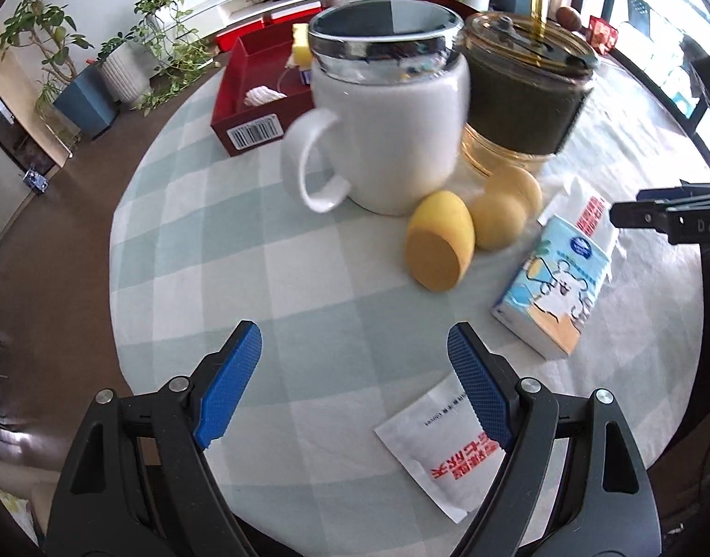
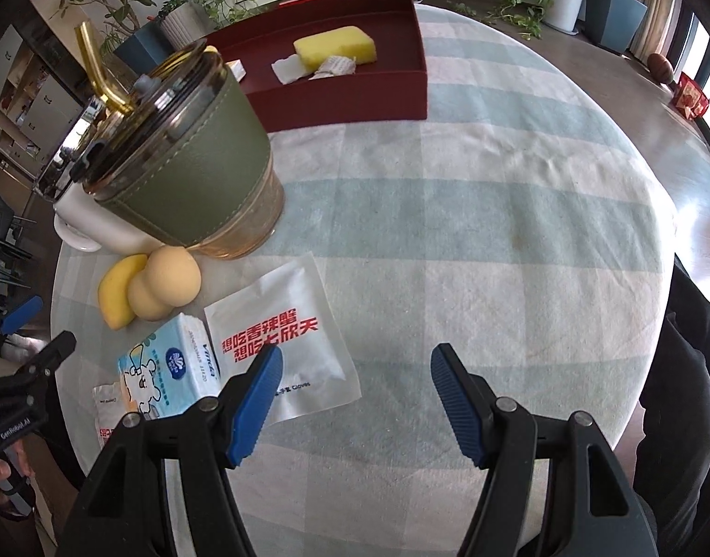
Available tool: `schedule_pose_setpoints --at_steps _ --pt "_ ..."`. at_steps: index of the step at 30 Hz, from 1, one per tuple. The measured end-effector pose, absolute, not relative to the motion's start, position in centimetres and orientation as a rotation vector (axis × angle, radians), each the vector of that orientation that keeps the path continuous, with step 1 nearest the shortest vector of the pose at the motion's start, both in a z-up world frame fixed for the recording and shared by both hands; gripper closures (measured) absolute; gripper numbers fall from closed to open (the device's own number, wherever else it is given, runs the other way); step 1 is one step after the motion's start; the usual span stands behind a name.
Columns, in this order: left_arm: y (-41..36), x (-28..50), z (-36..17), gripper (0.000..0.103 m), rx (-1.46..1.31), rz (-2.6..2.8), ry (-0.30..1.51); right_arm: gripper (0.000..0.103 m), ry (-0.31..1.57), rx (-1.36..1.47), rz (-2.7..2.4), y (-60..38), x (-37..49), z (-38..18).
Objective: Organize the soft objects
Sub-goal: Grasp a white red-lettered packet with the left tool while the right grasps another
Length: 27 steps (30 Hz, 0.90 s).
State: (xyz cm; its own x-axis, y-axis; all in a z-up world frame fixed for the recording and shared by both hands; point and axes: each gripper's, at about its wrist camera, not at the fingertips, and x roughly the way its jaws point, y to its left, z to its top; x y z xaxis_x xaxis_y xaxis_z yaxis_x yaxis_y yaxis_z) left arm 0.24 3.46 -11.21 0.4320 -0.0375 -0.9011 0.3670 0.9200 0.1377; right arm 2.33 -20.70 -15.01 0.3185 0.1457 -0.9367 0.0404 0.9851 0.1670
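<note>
A round table covered with a pale green and white checked cloth [image 2: 471, 213] is seen from both wrist cameras. The left gripper [image 1: 355, 385] is held above the near part of the cloth with its blue-padded jaws spread apart and nothing between them; a white packet with red lettering [image 1: 440, 457] lies just beside and partly under its right-hand finger. The right gripper [image 2: 357, 401] is likewise spread wide over bare cloth, nothing being held, and a larger white packet with red print [image 2: 285, 339] lies beneath its left-hand finger.

The soft things are gathered near the middle of the table. Two yellow makeup sponges, an egg-shaped one [image 1: 436, 243] and a gourd-shaped one [image 1: 505, 206], lie touching each other at the foot of a white mug [image 1: 387, 134] and a lidded glass cup with a green sleeve [image 2: 187, 158] (a gold straw rises from its lid). A pack of tissues with a cartoon print [image 1: 552, 288] lies just beside the sponges.

At the far side of the cloth a dark red tray [image 2: 355, 97] stands, and in it a yellow rectangular sponge [image 2: 336, 48] is seen beside some crumpled white paper pieces [image 2: 308, 67]. Potted plants and a low white shelf are visible beyond the table.
</note>
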Motion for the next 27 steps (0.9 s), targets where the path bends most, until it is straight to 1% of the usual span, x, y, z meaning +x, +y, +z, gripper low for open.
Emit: schedule_pose_setpoints --at_steps 8,13,21,27 --pt "1.5 -3.1 -12.0 0.02 0.368 -0.311 1.141 0.034 1.259 0.153 0.099 -19.5 3.0 -15.4" --pt "1.6 -4.3 -12.9 0.02 0.328 -0.316 1.187 0.033 1.27 0.131 0.115 -18.9 3.3 -15.7" --pt "0.0 -5.5 -13.8 0.02 0.316 -0.328 1.2 0.032 1.273 0.089 0.135 -16.7 3.9 -15.9" --pt "-0.8 -5.6 -14.3 0.02 0.318 -0.318 1.192 0.03 1.275 -0.02 0.139 -14.3 3.7 -16.4"
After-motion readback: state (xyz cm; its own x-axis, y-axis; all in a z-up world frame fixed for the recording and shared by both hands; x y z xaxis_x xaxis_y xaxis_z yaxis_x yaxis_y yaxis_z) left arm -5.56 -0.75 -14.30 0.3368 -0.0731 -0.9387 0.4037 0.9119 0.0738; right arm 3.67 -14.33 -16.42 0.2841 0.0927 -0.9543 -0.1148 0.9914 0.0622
